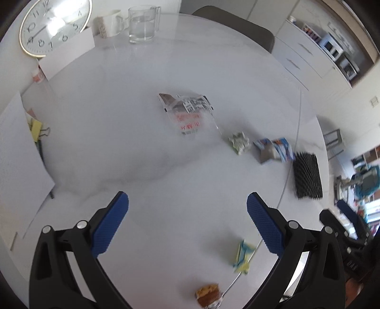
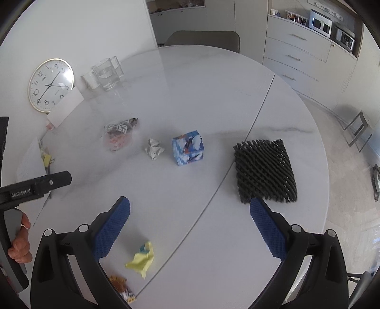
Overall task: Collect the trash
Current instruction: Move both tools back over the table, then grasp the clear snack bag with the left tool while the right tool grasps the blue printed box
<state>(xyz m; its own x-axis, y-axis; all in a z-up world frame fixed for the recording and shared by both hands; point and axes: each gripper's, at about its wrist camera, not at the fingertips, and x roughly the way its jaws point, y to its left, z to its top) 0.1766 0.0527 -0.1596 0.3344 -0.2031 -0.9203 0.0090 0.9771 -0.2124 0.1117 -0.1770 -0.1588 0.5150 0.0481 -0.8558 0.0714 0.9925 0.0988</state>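
Trash lies on the round white table. A clear printed plastic bag is at the centre left. A crumpled white paper ball and a blue printed carton sit beside it. A black foam net lies to the right. A crumpled yellow paper and an orange snack wrapper lie near the front. My left gripper is open and empty above the table. My right gripper is open and empty too.
A wall clock, a white mug and a glass jug stand at the back left. Papers with a binder clip lie at the left edge. A chair stands behind the table.
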